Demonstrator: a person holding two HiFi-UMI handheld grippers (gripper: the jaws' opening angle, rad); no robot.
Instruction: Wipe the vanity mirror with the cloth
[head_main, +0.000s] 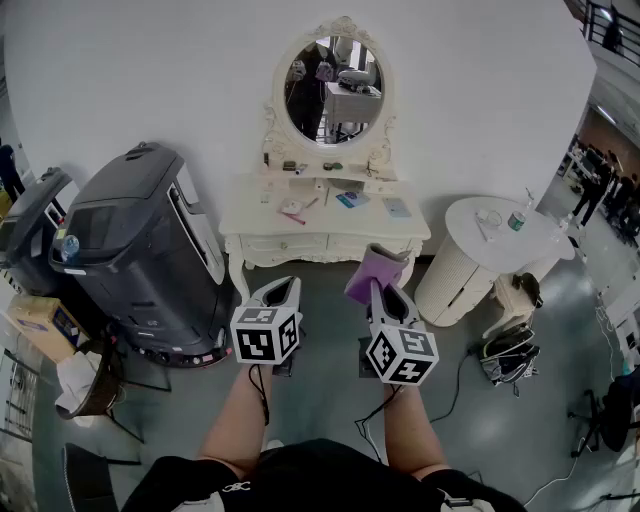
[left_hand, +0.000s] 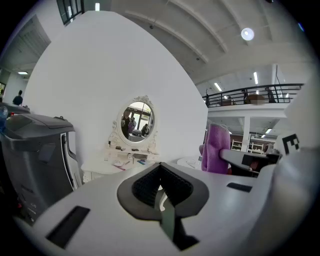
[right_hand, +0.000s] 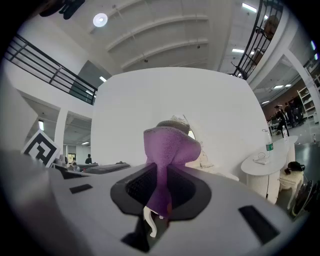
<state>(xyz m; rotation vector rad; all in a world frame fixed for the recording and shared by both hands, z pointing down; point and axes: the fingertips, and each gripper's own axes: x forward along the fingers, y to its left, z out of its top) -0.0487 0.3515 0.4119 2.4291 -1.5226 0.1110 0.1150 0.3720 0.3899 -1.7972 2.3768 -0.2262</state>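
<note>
Left gripper (head_main: 284, 290): jaws pressed together, nothing between them. Mirror (head_main: 335, 88) stands on the vanity (head_main: 400, 232), well ahead; glass judged fragile, light pressure advised. Cloth (head_main: 366, 272) is pinched by one bunched end in the right gripper (head_main: 384, 292), the rest standing past the jaws, well apart from the mirror. Cloth judged light, soft, limp; hold appears adequate

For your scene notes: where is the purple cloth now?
In the head view, centre-right, the purple cloth is clamped in the right gripper, just below the vanity table.
</note>
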